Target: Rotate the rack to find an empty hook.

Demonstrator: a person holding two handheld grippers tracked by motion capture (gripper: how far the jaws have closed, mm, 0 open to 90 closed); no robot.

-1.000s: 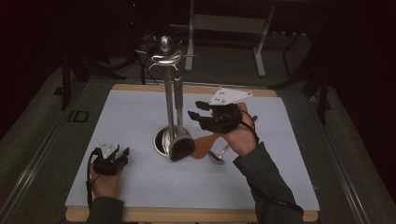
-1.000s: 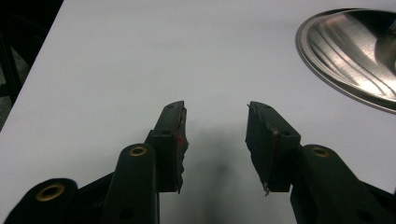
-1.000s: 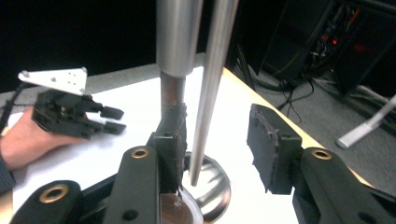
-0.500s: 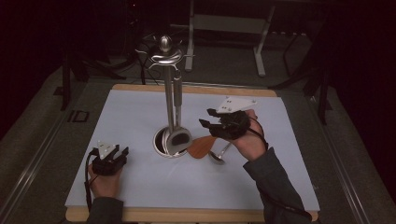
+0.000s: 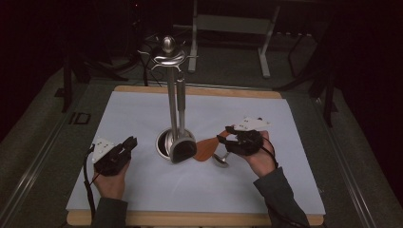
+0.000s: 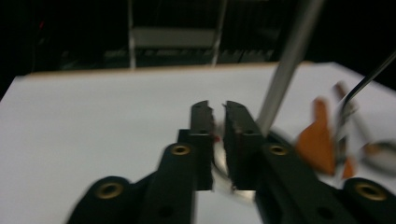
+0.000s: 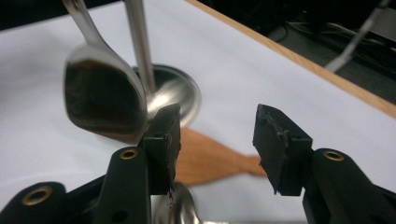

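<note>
Hovering low over the white mat [image 5: 142, 190], the right gripper [image 5: 226, 135] is sitting just beside the wooden spatula [image 5: 205, 148] and a metal spoon [image 5: 221, 160], both lying on the mat right of the stand's round base [image 5: 164, 142]; its jaws have just been opening and are standing wide, gripping nothing. The left gripper [image 5: 129, 142] is hanging over bare mat left of the base; its jaws have just been closing, a narrow slit remaining, nothing visibly between them. Open mat is stretching wide along the near edge and the left side; the wooden board edge [image 5: 199, 91] is running well behind the stand [image 5: 172, 90]. The right gripper view is showing the hanging metal turner [image 7: 100, 100] close to the left jaw, the spatula [image 7: 210, 158] lying between and below the jaws; the left gripper view is catching the stand's pole [image 6: 289, 65] and blurred orange wood [image 6: 320, 137] to its right.
</note>
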